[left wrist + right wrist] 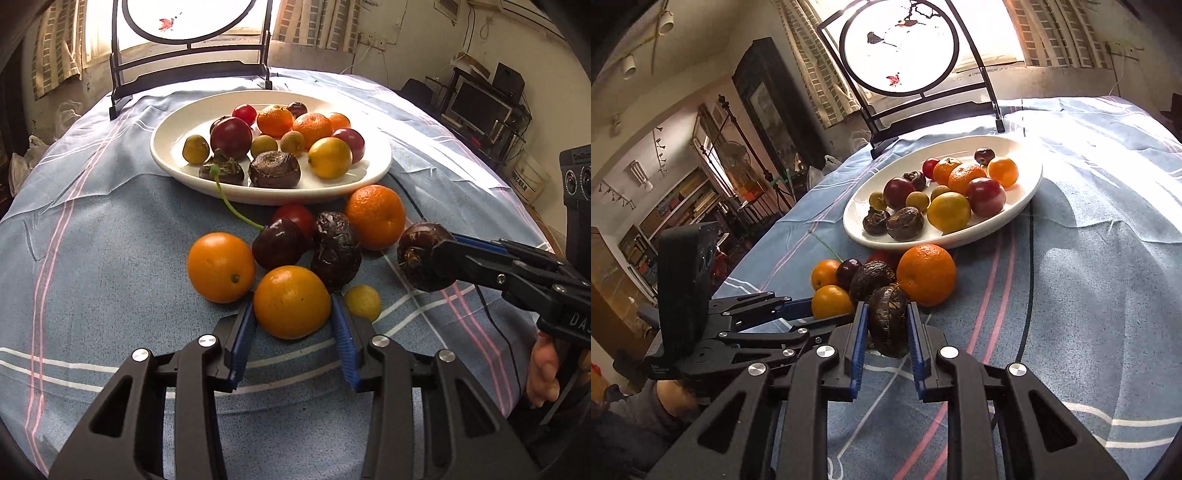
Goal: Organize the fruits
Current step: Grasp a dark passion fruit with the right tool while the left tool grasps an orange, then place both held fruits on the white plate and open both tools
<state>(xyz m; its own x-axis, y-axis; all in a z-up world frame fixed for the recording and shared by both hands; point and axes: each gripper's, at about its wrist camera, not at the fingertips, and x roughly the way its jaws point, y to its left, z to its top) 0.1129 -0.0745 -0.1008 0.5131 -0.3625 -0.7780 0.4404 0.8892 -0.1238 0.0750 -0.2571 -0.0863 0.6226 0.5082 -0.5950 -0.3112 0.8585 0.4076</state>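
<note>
A dark water chestnut (pixel 888 325) is clamped in the right tongs (pixel 886 325); an orange kumquat (pixel 291 301) is squeezed between the left tongs (pixel 293 314) on the counter (pixel 110 258).

tablecloth (pixel 92 258): blue, striped | round-panel stand (pixel 899 48): behind plate

Strong daylight pours through the window (pixel 184 22) behind the round screen (pixel 899 48), blowing both out to white. Glare washes the far cloth (pixel 1089 122) and the plate rim (pixel 207 101). Soft shadows fall toward the camera. Near fruit is sharp. Fisheye bending curves the edges, and the corners go dark.
</note>
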